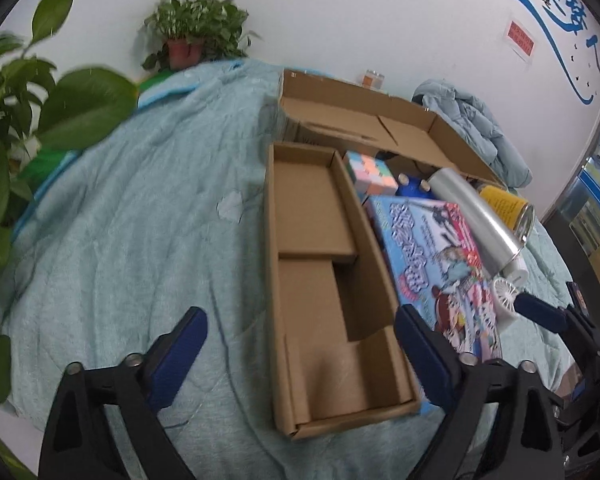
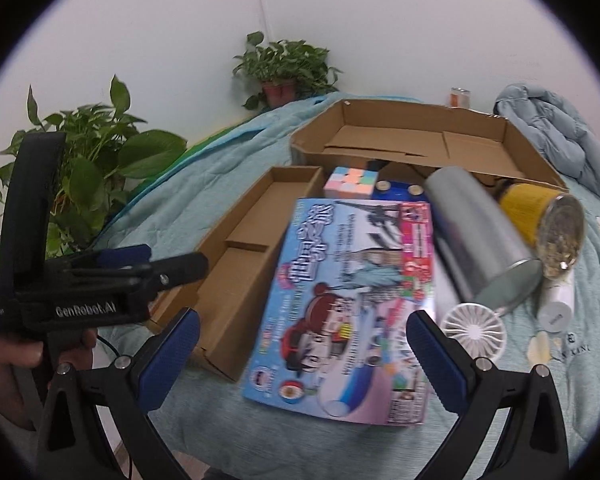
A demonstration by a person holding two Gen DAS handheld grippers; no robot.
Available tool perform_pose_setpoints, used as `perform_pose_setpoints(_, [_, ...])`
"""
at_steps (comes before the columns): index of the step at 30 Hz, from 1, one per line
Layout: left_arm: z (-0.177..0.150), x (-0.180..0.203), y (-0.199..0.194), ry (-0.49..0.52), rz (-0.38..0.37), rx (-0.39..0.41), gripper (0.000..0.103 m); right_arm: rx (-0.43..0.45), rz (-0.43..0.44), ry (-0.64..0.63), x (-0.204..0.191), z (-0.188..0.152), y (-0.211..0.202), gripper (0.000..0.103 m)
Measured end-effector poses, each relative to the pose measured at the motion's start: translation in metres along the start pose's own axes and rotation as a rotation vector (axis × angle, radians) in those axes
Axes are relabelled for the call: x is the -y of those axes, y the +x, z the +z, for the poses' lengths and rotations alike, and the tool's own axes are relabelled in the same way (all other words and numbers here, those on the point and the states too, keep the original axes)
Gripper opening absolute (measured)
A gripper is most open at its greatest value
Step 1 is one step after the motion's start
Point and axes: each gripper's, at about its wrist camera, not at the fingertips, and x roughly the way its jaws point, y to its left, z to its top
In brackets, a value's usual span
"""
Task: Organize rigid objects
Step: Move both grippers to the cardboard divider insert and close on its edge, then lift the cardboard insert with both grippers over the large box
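Observation:
A long narrow cardboard box (image 1: 332, 280) (image 2: 244, 248) lies open and empty on the teal bedspread. To its right lies a flat colourful game box (image 1: 436, 264) (image 2: 348, 312). Beyond it sit a pastel puzzle cube (image 1: 366, 174) (image 2: 350, 182), a silver cylinder (image 1: 480, 220) (image 2: 476, 236), a yellow can (image 1: 506, 204) (image 2: 540, 216) and a small white fan (image 1: 504, 296) (image 2: 474, 330). My left gripper (image 1: 300, 328) is open over the near end of the narrow box. My right gripper (image 2: 304, 332) is open above the game box's near end.
A wide open cardboard box (image 1: 364, 120) (image 2: 420, 140) stands behind the objects. Potted plants (image 1: 196, 28) (image 2: 288, 68) stand at the back, and another (image 2: 84, 168) at the left edge. A pale blue jacket (image 2: 560, 140) lies at the back right. The left gripper's body (image 2: 80, 280) shows at left.

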Motion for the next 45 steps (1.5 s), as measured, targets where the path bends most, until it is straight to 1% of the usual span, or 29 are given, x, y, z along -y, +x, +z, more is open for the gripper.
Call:
perform_pose_setpoints(1, [-0.003,-0.003,0.005,-0.010,-0.013,-0.023,0.074,-0.007,0.000,-0.006,-0.004,0.000,0.002,0.102])
perform_pose_setpoints(2, [-0.007,-0.008,0.012,-0.034,-0.050,-0.043,0.063,-0.016,-0.002,-0.017,-0.010,0.001,0.006,0.100])
perform_pose_setpoints(3, [-0.008,-0.012,0.014,-0.043,-0.067,-0.064,0.056,-0.026,-0.005,-0.030,-0.015,0.001,0.010,0.093])
perform_pose_setpoints(4, [-0.010,-0.013,0.018,-0.056,-0.084,-0.082,0.052,-0.039,-0.004,-0.041,-0.020,0.002,0.014,0.085])
perform_pose_setpoints(5, [-0.013,-0.020,0.025,-0.084,-0.103,-0.108,0.040,-0.050,-0.002,-0.050,-0.023,0.002,0.016,0.082])
perform_pose_setpoints(6, [-0.014,-0.023,0.026,-0.102,-0.108,-0.138,0.031,-0.063,-0.003,-0.059,-0.027,0.002,0.020,0.077])
perform_pose_setpoints(8, [-0.018,-0.026,0.035,-0.143,-0.170,-0.159,0.024,-0.082,-0.014,-0.075,-0.035,0.002,0.027,0.065])
perform_pose_setpoints(10, [-0.021,-0.023,0.035,-0.137,-0.174,-0.159,0.024,-0.116,-0.019,-0.071,-0.039,0.001,0.035,0.042])
perform_pose_setpoints(12, [-0.024,-0.019,0.037,-0.132,-0.174,-0.168,0.024,-0.143,-0.022,-0.065,-0.044,0.000,0.041,0.035])
perform_pose_setpoints(14, [-0.026,-0.017,0.036,-0.160,-0.209,-0.187,0.024,-0.150,-0.025,-0.067,-0.049,0.002,0.045,0.029])
perform_pose_setpoints(15, [-0.025,-0.015,0.035,-0.165,-0.218,-0.194,0.023,-0.168,-0.016,-0.065,-0.052,0.002,0.049,0.021])
perform_pose_setpoints(16, [-0.025,-0.013,0.032,-0.160,-0.217,-0.202,0.023,-0.198,-0.007,-0.056,-0.054,0.002,0.054,0.020])
perform_pose_setpoints(19, [-0.028,-0.021,0.022,-0.159,-0.226,-0.214,0.021,-0.198,-0.074,-0.077,-0.065,0.001,0.056,0.021])
perform_pose_setpoints(20, [-0.031,-0.025,0.019,-0.164,-0.231,-0.218,0.021,-0.202,-0.081,-0.082,-0.067,0.000,0.058,0.021])
perform_pose_setpoints(22, [-0.031,-0.029,0.018,-0.189,-0.241,-0.231,0.021,-0.223,-0.066,-0.059,-0.063,0.001,0.061,0.021])
perform_pose_setpoints(23, [-0.031,-0.033,0.018,-0.186,-0.234,-0.240,0.022,-0.236,-0.059,-0.041,-0.060,0.002,0.063,0.021])
perform_pose_setpoints(25, [-0.028,-0.028,0.018,-0.162,-0.215,-0.251,0.023,-0.270,-0.054,-0.020,-0.054,0.003,0.068,0.022])
perform_pose_setpoints(26, [-0.025,-0.030,0.019,-0.139,-0.188,-0.266,0.023,-0.277,-0.052,-0.013,-0.054,0.003,0.070,0.022])
perform_pose_setpoints(29, [-0.021,-0.032,0.020,-0.122,-0.169,-0.277,0.023,-0.278,-0.043,0.003,-0.053,0.002,0.070,0.022])
perform_pose_setpoints(31, [-0.020,-0.030,0.019,-0.106,-0.156,-0.267,0.021,-0.276,-0.047,0.002,-0.055,0.003,0.069,0.022])
perform_pose_setpoints(34, [-0.012,-0.023,0.004,-0.078,-0.119,-0.217,0.020,-0.267,-0.042,0.014,-0.056,0.008,0.064,0.021])
perform_pose_setpoints(37, [-0.001,-0.017,-0.018,-0.042,-0.081,-0.151,0.020,-0.220,-0.002,0.028,-0.058,0.016,0.051,0.021])
perform_pose_setpoints(38, [0.007,-0.013,-0.030,-0.027,-0.069,-0.121,0.020,-0.194,0.005,0.024,-0.061,0.020,0.045,0.021])
perform_pose_setpoints(41, [0.031,0.000,-0.051,0.010,-0.049,-0.071,0.020,-0.106,0.012,0.012,-0.064,0.040,0.026,0.021])
perform_pose_setpoints(43, [0.054,0.014,-0.059,0.046,-0.045,-0.021,0.020,-0.058,0.009,0.018,-0.059,0.054,0.017,0.021])
perform_pose_setpoints(45, [0.075,0.025,-0.060,0.065,-0.048,0.007,0.020,-0.017,-0.004,0.015,-0.051,0.073,0.012,0.021])
